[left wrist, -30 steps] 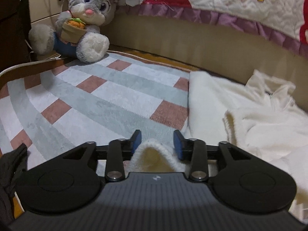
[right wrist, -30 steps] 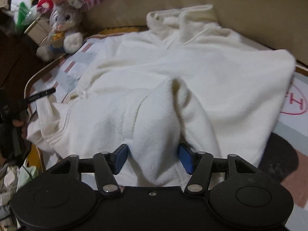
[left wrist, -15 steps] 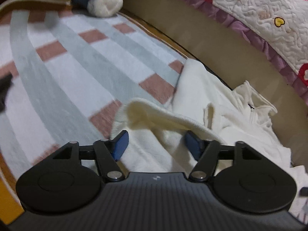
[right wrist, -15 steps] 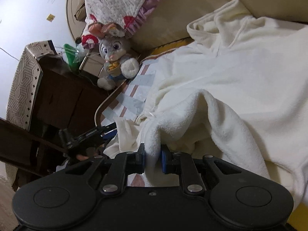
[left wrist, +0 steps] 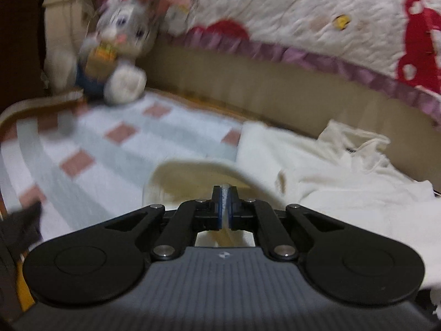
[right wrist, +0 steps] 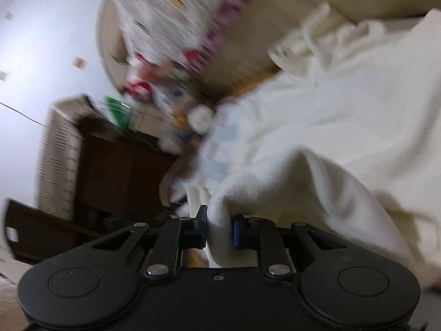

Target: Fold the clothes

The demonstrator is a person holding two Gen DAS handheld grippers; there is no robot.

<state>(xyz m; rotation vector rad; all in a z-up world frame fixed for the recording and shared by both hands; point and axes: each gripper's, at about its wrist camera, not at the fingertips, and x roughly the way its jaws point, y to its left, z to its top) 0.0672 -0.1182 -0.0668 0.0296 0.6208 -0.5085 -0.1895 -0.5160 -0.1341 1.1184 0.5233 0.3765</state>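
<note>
A cream fleece hoodie [left wrist: 325, 171] lies spread on the bed, its hood bunched near the beige headboard side. My left gripper [left wrist: 225, 209] is shut on a thin edge of the hoodie, which arches up just ahead of the fingers. In the right wrist view the hoodie [right wrist: 330, 127] fills the right half. My right gripper [right wrist: 219, 229] is shut on a thick fold of its fleece, lifted off the bed. Both views are blurred by motion.
A checked grey, white and pink blanket [left wrist: 96, 149] covers the bed. A grey plush rabbit [left wrist: 115, 52] sits at the far left corner. A quilted cover [left wrist: 303, 19] hangs over the beige bed side. A dark wooden cabinet [right wrist: 118, 171] stands beside the bed.
My left gripper went from open around the hoodie's edge to shut on it and has lifted. My right gripper stays shut on the fleece and has swung further up and left.
</note>
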